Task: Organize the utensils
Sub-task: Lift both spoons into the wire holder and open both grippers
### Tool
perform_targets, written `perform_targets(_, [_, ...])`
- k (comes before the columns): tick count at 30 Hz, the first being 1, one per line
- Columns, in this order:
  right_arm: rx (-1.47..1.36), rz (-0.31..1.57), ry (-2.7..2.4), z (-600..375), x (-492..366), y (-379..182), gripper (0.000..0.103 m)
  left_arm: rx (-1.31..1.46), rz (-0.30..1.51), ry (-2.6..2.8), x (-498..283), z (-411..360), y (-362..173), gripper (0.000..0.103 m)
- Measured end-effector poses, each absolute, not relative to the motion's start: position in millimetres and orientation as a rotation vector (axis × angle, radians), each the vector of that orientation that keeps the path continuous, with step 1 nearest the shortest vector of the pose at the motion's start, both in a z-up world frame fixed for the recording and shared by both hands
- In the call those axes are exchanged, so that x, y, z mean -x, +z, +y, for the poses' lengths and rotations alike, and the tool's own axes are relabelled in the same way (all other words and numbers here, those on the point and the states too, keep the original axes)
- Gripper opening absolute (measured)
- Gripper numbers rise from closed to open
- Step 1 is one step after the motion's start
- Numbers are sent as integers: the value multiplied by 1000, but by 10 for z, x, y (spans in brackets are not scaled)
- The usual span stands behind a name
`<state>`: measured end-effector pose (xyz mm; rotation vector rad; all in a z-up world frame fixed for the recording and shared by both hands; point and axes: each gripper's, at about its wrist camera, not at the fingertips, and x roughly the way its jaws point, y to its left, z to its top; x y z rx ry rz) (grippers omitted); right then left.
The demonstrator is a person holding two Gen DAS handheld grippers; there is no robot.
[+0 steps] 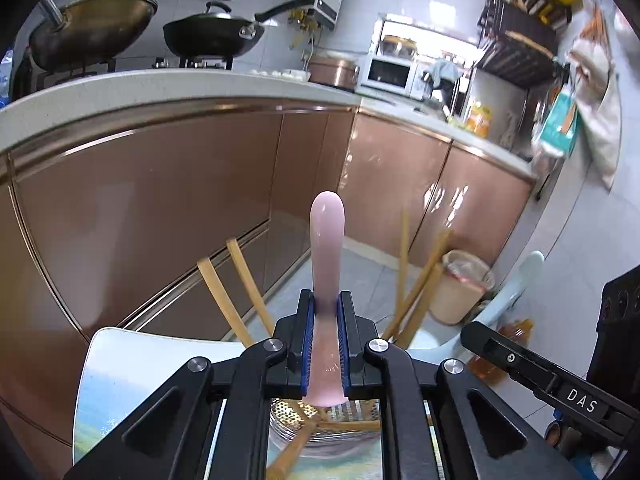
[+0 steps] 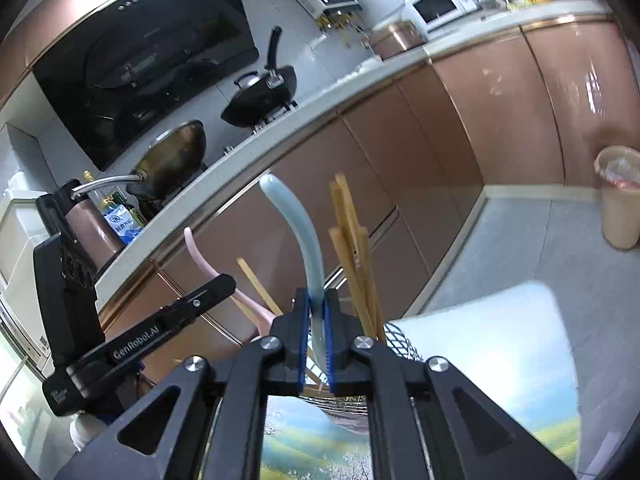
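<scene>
Left gripper (image 1: 325,312) clamps smooth pink spoon handle (image 1: 327,240); right gripper (image 2: 316,312) clamps curved pale-blue spoon handle (image 2: 298,228); wooden chopsticks (image 2: 352,248) alongside.

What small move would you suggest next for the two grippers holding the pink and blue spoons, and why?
Probably lift both spoons straight up: the left gripper is shut on the pink spoon, the right gripper on the blue spoon, and their bowls seem low among the chopsticks.

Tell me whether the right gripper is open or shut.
Shut: the right gripper has its blue pads pressed against the light blue spoon handle that stands up between them.
</scene>
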<state>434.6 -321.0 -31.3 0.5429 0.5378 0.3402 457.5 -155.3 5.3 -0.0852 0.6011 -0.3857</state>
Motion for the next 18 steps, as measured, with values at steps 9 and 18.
perform_targets(9, [-554,588,319,-3180,-4344,-674,10,82,649,-379,-4535,-1621,-187,16])
perform_targets(18, [-516,620,291,-3138,-4231,-573,11,121,603,-373,-4293,-1445,86,49])
